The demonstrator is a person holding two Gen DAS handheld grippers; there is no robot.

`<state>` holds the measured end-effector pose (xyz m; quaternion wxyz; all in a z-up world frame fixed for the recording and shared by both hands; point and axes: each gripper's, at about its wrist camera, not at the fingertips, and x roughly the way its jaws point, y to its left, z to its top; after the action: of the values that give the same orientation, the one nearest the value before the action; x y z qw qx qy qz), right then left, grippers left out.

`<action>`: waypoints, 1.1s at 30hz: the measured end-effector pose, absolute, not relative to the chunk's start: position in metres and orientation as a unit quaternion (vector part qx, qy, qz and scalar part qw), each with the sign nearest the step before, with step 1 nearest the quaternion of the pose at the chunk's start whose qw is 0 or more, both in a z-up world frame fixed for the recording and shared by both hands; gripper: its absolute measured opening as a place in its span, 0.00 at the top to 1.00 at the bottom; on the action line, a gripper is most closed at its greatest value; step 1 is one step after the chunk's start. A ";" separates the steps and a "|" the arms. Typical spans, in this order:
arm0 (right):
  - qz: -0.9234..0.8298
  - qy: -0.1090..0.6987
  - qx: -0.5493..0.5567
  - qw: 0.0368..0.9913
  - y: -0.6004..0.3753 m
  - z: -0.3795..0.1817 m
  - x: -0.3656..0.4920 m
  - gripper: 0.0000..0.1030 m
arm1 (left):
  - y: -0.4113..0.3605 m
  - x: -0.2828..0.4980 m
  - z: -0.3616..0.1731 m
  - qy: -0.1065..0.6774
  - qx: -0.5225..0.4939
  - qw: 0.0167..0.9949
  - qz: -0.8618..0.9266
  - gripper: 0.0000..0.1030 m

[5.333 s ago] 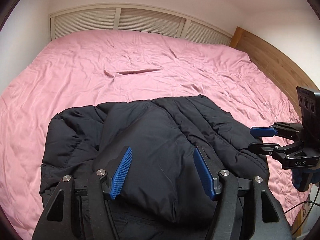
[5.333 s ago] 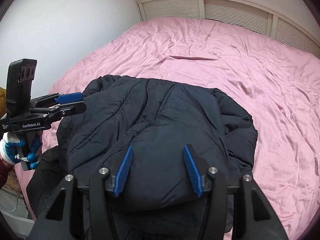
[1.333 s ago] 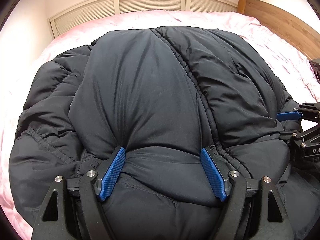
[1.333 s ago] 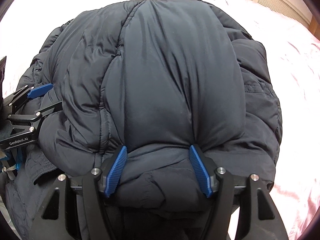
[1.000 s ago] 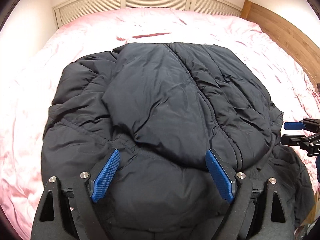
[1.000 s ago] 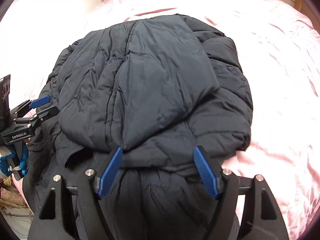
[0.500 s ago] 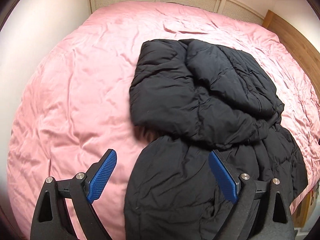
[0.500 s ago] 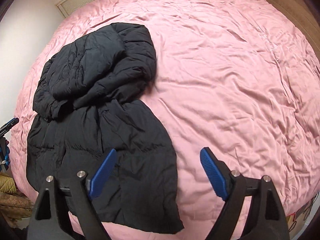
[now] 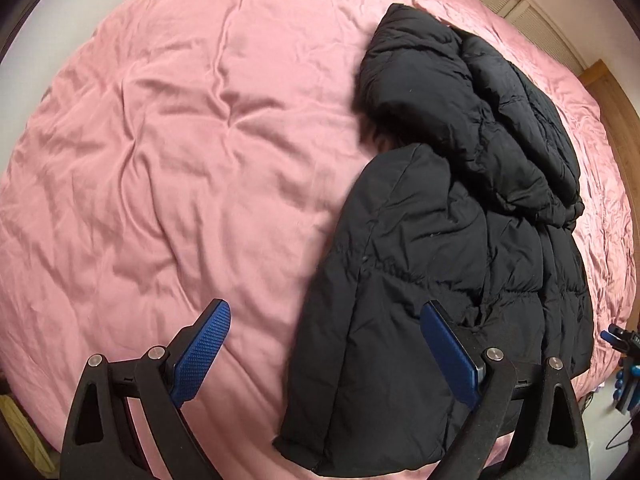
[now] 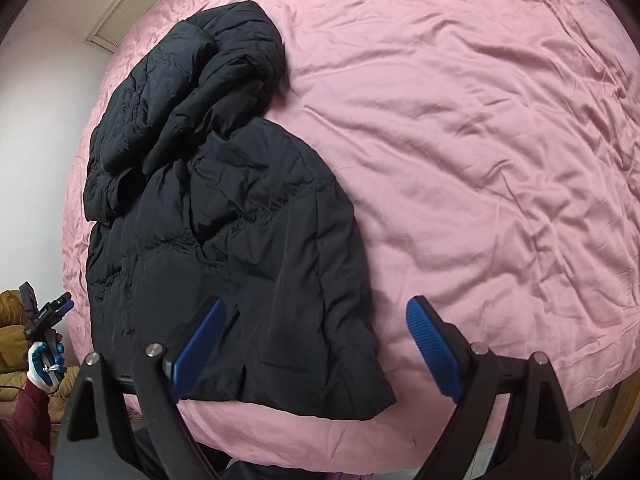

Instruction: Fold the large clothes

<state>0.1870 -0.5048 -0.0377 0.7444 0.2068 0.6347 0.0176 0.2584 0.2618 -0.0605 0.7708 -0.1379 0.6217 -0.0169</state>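
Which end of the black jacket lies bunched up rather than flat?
The far end of the jacket, towards the slatted panel; the near end lies flat.

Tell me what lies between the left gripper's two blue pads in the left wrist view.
Bare pink bedsheet, then the black puffer jacket's near edge; the opening left gripper grips nothing.

This was a home bedroom: a wide bed [image 9: 168, 168] under a wrinkled pink sheet, a wooden headboard [image 9: 616, 100] and louvred panels [image 10: 136, 4] along white walls.
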 end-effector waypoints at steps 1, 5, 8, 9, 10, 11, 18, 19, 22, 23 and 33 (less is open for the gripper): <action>0.017 0.638 0.213 0.740 -0.506 -0.045 0.186 0.11 | 0.263 0.253 -0.069 0.628 -0.142 0.765 -0.015 0.08; 0.017 0.654 0.213 0.726 -0.509 -0.063 0.186 0.10 | 0.260 0.239 -0.089 0.644 -0.153 0.749 -0.012 0.08; 0.022 0.663 0.214 0.717 -0.511 -0.070 0.186 0.10 | 0.256 0.230 -0.097 0.650 -0.163 0.742 -0.016 0.08; 0.023 0.664 0.216 0.716 -0.511 -0.072 0.186 0.10 | 0.254 0.229 -0.099 0.652 -0.164 0.740 -0.018 0.08; 0.024 0.665 0.218 0.714 -0.512 -0.073 0.185 0.10 | 0.252 0.227 -0.101 0.654 -0.166 0.738 -0.022 0.08; 0.024 0.666 0.221 0.712 -0.512 -0.074 0.185 0.10 | 0.250 0.225 -0.103 0.656 -0.169 0.735 -0.025 0.08; 0.047 0.669 0.239 0.702 -0.508 -0.077 0.185 0.10 | 0.236 0.218 -0.119 0.675 -0.189 0.710 -0.062 0.08; 0.051 0.671 0.239 0.700 -0.506 -0.079 0.185 0.10 | 0.234 0.217 -0.122 0.678 -0.191 0.707 -0.066 0.08; 0.059 0.678 0.239 0.692 -0.502 -0.086 0.183 0.10 | 0.230 0.214 -0.130 0.688 -0.195 0.695 -0.077 0.08; 0.060 0.680 0.240 0.690 -0.502 -0.089 0.182 0.10 | 0.230 0.212 -0.133 0.691 -0.196 0.691 -0.079 0.08; 0.069 0.707 0.253 0.657 -0.487 -0.134 0.173 0.10 | 0.215 0.216 -0.150 0.709 -0.203 0.671 -0.080 0.08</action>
<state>0.1733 -0.4866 -0.1338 0.6573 0.2528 0.7067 0.0688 0.2158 0.2153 -0.1501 0.6705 -0.2027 0.7091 -0.0804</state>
